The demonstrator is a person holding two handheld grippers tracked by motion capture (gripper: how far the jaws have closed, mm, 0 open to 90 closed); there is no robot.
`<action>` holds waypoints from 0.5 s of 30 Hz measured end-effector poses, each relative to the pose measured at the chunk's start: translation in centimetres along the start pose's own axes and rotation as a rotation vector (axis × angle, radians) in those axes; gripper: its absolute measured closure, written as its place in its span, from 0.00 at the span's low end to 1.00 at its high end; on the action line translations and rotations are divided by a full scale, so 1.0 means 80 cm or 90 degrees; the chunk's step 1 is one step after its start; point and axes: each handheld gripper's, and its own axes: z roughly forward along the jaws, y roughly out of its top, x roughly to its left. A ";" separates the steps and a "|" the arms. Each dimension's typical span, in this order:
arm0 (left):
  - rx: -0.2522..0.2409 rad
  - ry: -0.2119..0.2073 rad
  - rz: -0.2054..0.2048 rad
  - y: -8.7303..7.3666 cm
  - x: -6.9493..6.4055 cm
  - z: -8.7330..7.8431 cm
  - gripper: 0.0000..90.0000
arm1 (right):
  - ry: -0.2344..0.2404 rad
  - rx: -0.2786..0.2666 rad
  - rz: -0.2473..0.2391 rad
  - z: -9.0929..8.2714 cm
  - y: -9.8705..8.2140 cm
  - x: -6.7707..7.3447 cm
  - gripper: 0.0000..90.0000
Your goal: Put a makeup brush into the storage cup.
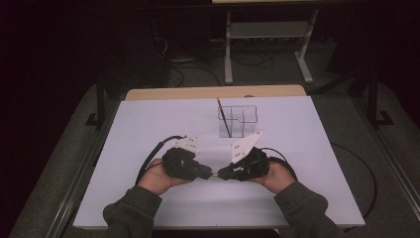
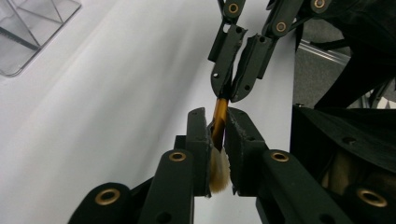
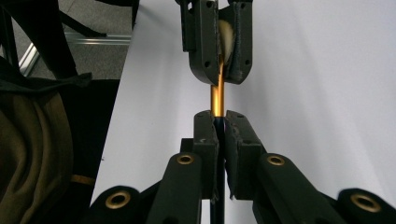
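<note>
I hold a small paintbrush (image 2: 219, 122) between my two grippers, low over the white tabletop (image 1: 148, 124) near its front edge. My left gripper (image 2: 215, 140) has its jaws drawn in tight on the brush's head end: the pale bristle tuft (image 2: 218, 172) sits between the pads and the gold ferrule (image 3: 217, 100) comes out past the tips. My right gripper (image 3: 219, 126) is clamped just as narrowly on the dark handle, right where the ferrule ends. The two sets of tips face each other, near but apart, with a short span of gold metal bare between them.

In the high view my left hand (image 1: 156, 178) and right hand (image 1: 277, 176) sit side by side at the middle of the table, cables looping out behind each gripper. Bare white surface stretches to both sides and ahead of me. Farther back stands a clear plastic organiser (image 1: 237, 120) with compartments, and a second thin brush (image 1: 223, 116) leans upright in its left part. The organiser is well apart from my grippers. Beyond the table's far wooden edge (image 1: 213, 92) the floor is dark, with cables and a grey stand base.
</note>
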 end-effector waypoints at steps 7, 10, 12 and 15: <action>-0.012 -0.027 -0.006 0.001 0.001 -0.003 0.94 | -0.003 0.009 -0.023 0.003 0.002 0.004 0.92; -0.013 -0.025 -0.005 0.001 0.001 -0.004 0.94 | -0.012 0.016 -0.034 0.004 0.004 0.007 0.92; -0.013 -0.025 -0.007 0.001 0.000 -0.005 0.94 | -0.018 0.016 -0.041 0.005 0.005 0.008 0.92; -0.006 -0.029 -0.005 0.003 0.000 -0.006 0.94 | -0.018 0.019 -0.038 0.007 0.006 0.008 0.91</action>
